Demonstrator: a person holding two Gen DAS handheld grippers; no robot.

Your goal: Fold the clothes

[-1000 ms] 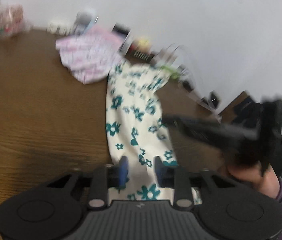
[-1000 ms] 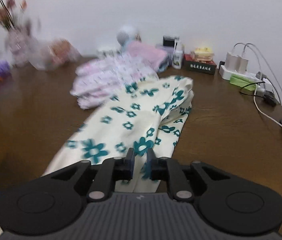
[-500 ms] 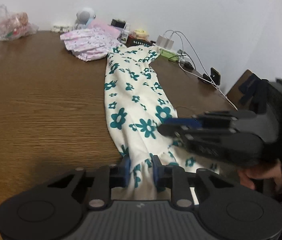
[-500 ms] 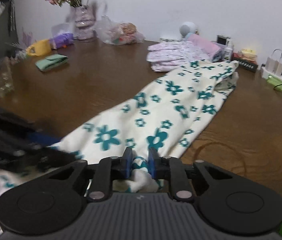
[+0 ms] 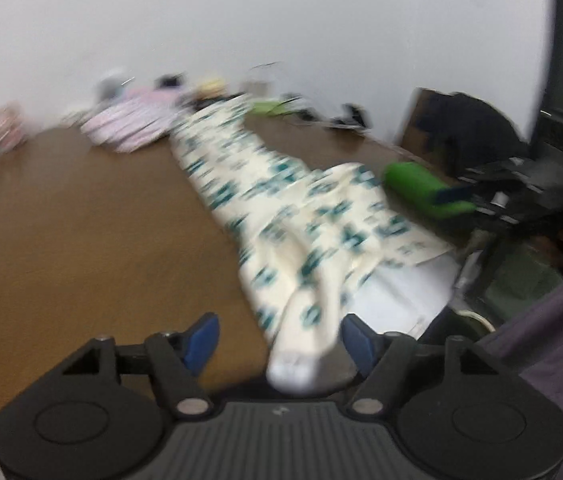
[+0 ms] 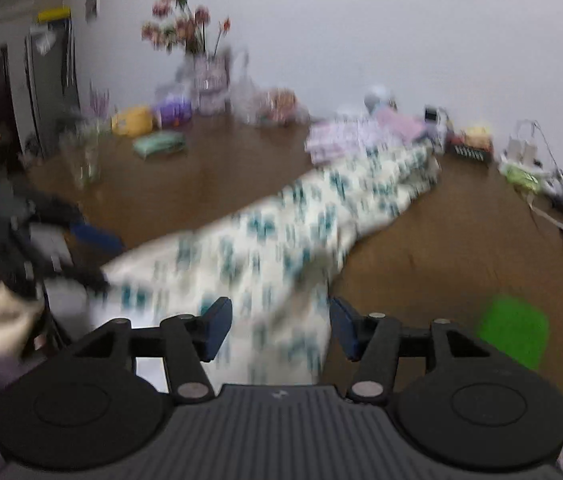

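Observation:
A cream garment with teal flowers lies stretched along the brown table, its near end hanging over the table's front edge. My left gripper is open, with the garment's near end lying loose between its blue pads. My right gripper is open too, and the same garment lies between and beyond its fingers. Each gripper shows in the other's view, the right one at the right, the left one at the left. Both views are blurred.
A folded pink patterned garment lies at the far end by the wall. A vase of flowers, a glass, bags and small items stand along the back. Chargers and cables sit at the far right. A green object lies near my right gripper.
Both grippers have opened and let go of the flowered garment's near end. Both have drawn back toward the table's front edge, and the views now swing with motion blur.

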